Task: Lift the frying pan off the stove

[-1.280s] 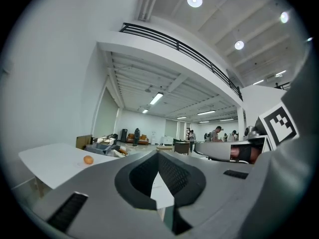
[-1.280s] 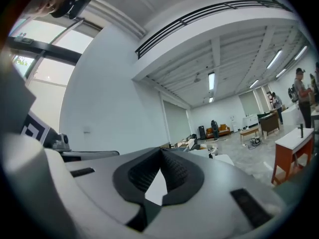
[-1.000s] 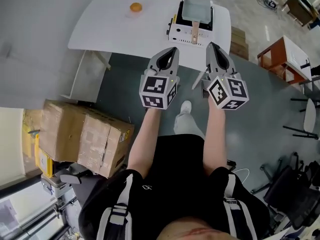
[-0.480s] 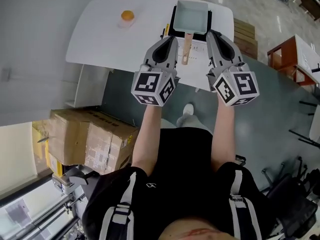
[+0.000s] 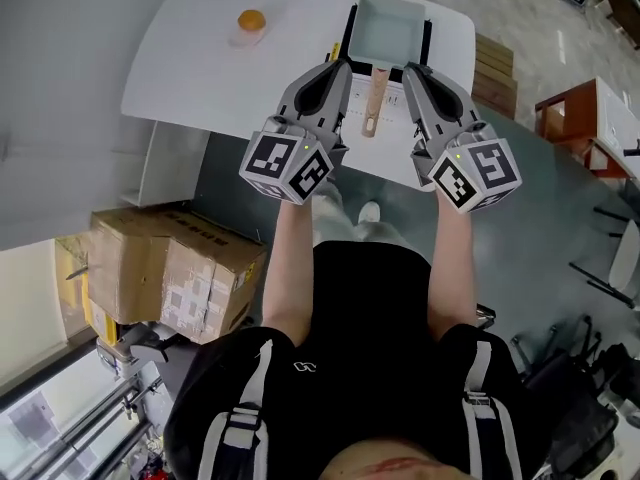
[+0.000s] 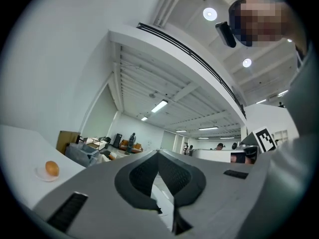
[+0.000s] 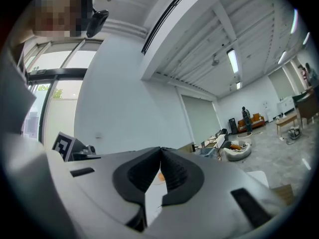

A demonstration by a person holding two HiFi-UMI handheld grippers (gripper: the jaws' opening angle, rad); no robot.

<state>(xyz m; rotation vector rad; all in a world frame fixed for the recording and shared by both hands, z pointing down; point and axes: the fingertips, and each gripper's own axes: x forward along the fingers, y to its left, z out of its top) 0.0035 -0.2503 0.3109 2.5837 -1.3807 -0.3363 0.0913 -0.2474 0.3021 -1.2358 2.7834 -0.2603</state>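
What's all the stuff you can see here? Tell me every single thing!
table: one, white, ahead of the person
stove: one, white with a black frame, on the table's right part
frying pan: one, square, pale inside, on the stove
handle: one, wooden, pointing from the pan toward the person
orange: one, orange, on the table's left part
small plate: one, pale, under the orange
cardboard boxes: at least two, brown, at left beside the person
side table: one, reddish-brown, far right
left gripper: one, grey, shut, empty, left of the handle
right gripper: one, grey, shut, empty, right of the handle
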